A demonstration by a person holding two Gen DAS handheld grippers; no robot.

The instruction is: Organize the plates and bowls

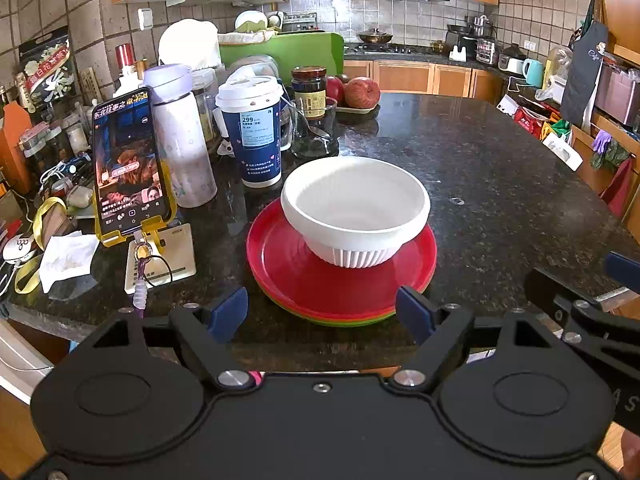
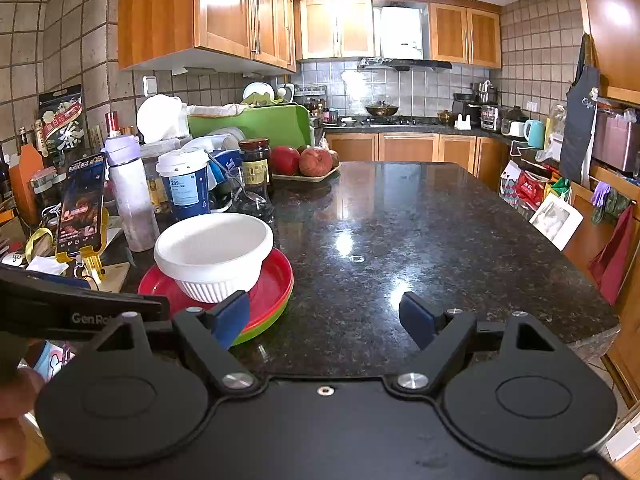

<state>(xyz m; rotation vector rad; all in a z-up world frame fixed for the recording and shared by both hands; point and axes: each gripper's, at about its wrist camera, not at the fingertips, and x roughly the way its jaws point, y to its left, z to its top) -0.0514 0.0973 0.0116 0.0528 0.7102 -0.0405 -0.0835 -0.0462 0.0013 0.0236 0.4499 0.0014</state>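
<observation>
Tongs came nearest: the left tongs (image 1: 322, 314) and right tongs (image 2: 324, 318) both stood apart, gripping nothing, at the near edge of the dark speckled granite desk (image 2: 420, 232). Beyond them a white ribbed bowl (image 1: 355, 210) sat upright on a stack of red, orange and green plastic plates (image 1: 304, 280). Farther back stood a blue paper cup with a white lid (image 1: 254, 132).
</observation>
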